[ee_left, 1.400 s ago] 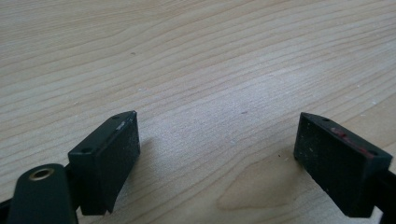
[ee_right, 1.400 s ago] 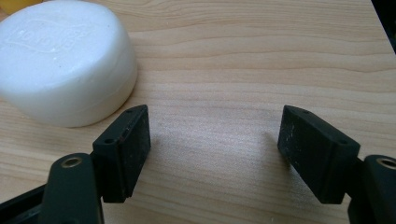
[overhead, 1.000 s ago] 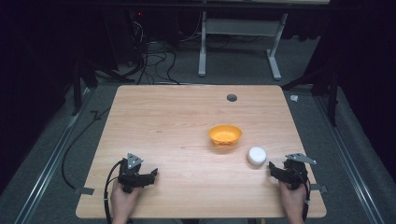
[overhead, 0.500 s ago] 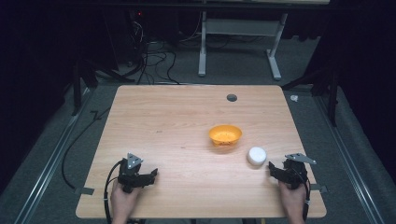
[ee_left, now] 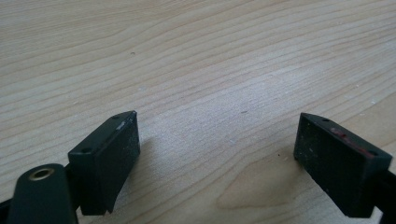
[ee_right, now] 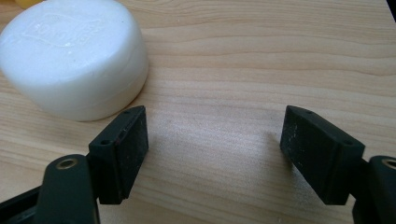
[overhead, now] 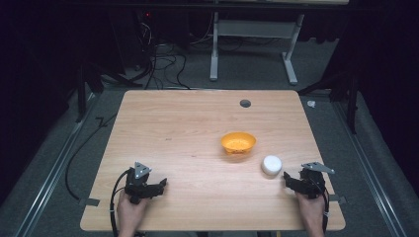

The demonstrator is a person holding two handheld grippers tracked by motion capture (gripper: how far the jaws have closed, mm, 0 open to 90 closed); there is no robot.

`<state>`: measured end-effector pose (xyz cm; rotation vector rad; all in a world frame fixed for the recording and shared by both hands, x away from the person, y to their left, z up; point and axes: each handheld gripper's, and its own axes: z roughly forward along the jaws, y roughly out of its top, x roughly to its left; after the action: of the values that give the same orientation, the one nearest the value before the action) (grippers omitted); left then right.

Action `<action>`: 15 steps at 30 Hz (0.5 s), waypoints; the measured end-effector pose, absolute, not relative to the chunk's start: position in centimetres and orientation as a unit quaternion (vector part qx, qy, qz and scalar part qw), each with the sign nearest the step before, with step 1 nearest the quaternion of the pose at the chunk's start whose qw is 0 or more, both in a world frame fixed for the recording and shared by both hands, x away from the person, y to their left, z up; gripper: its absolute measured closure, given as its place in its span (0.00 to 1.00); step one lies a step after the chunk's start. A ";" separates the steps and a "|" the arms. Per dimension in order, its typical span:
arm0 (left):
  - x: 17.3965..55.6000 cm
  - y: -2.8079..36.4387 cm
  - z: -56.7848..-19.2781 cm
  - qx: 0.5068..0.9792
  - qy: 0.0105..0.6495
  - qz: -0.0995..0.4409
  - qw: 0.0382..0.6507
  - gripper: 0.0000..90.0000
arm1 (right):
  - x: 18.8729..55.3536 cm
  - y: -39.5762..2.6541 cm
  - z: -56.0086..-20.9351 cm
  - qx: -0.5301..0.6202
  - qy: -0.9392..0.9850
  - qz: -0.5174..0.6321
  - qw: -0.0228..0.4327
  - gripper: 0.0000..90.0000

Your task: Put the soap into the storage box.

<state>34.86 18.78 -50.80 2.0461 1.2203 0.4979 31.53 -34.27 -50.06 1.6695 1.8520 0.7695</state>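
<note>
A white round lidded tub point(overhead: 271, 164) stands on the wooden table point(overhead: 188, 123) near its front right. An orange bowl point(overhead: 238, 142) sits just behind and left of it. My right gripper point(overhead: 286, 178) rests on the table right of the tub. In the right gripper view the tub point(ee_right: 74, 56) lies just beyond the left jaw. That gripper point(ee_right: 215, 119) is open; its jaws have just been opening, with only bare wood between them. My left gripper point(overhead: 160, 183) rests at the front left, open point(ee_left: 217, 126) over bare wood.
A dark round hole point(overhead: 245, 103) sits near the table's far edge. Behind the table stand a white desk frame point(overhead: 252, 49) and loose cables point(overhead: 158, 59) on the floor. Each gripper's cable trails off the front edge.
</note>
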 end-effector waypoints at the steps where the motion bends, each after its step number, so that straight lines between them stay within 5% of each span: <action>1: 34.9 18.8 -50.8 0.789 0.470 0.192 0.346 0.16 | 31.5 -34.3 -50.0 0.619 0.684 0.285 0.260 0.27; 15: 34.9 18.8 -50.8 0.789 0.471 0.191 0.346 0.16 | 29.2 -34.1 -49.1 0.603 0.684 0.316 0.261 0.27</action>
<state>34.88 18.77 -50.80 2.0466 1.2214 0.4968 29.23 -34.14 -49.15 1.6331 1.8528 0.8564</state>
